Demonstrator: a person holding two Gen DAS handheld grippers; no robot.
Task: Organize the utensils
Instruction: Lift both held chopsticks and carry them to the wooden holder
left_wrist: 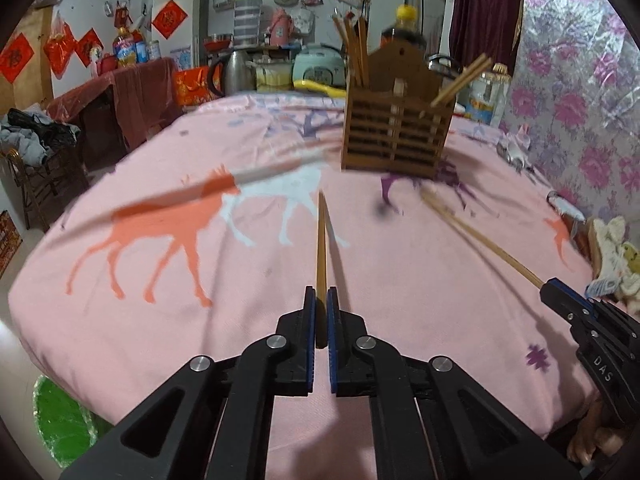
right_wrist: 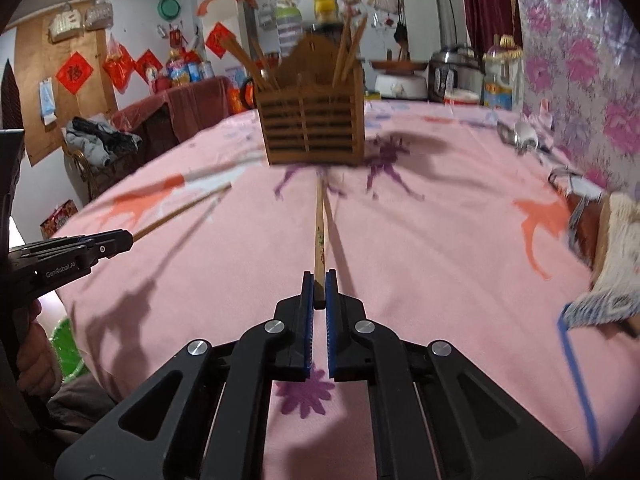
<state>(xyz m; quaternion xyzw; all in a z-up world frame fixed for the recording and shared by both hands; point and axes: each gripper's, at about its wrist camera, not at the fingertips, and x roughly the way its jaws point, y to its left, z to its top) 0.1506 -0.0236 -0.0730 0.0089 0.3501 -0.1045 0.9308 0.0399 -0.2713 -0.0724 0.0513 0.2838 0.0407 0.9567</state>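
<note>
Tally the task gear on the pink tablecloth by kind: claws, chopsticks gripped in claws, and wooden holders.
Claws: 2, the left claw and the right claw
Gripped chopsticks: 2, left chopstick and right chopstick
Wooden utensil holder: 1
Total: 5

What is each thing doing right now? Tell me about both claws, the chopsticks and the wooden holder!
Left claw: shut on a chopstick.
Right claw: shut on a chopstick.
Left chopstick: held at one end, pointing toward the holder.
Right chopstick: held at one end, pointing toward the holder.
Holder: upright on the pink cloth, chopsticks standing in both compartments.
</note>
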